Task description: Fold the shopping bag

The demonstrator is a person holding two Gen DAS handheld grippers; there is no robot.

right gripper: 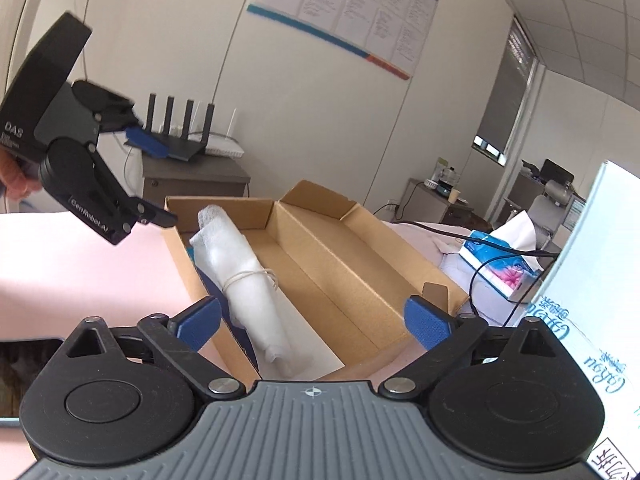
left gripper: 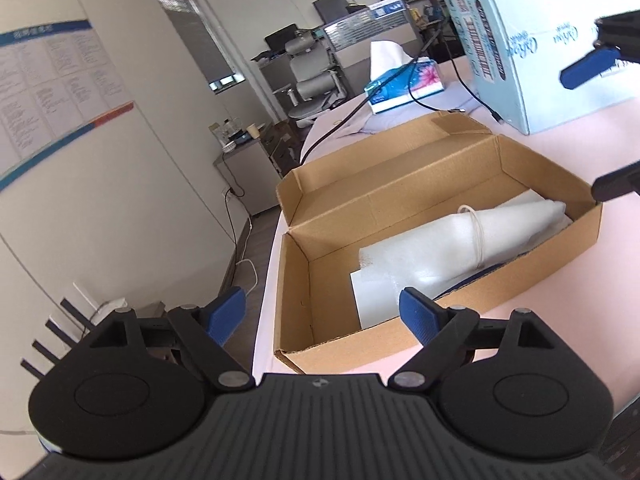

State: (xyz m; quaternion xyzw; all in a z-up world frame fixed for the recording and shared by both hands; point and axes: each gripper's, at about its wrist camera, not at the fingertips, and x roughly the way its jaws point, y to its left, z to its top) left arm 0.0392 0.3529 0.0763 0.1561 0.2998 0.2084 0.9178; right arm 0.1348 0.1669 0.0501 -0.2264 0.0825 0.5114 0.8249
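Jaws of the left gripper (left gripper: 322,314) are seen spread wide, with nothing between the blue pads (left gripper: 416,312); nothing is grasped. The same gripper is recorded in the right wrist view at upper left, held by a hand (right gripper: 14,180) and raised above the near corner of the cardboard box (right gripper: 360,276). The right gripper (right gripper: 312,322) is likewise found released, its pads well apart and empty, positioned over the box's near end. No contact with the bag is observed from either tool.

The shopping bag (left gripper: 452,248) is located inside the open cardboard box, rolled into a white bundle and bound around its middle by a rubber band (left gripper: 476,236). It lies along one long wall of the box, on a white sheet (right gripper: 316,354). The box rests on a pink table surface (left gripper: 580,152).

Beyond the box, a tissue box (left gripper: 404,84), black cables (left gripper: 472,92) and a large pale blue carton (left gripper: 516,32) are noted on the table. A router (right gripper: 188,136) is seen on a cabinet against the wall.
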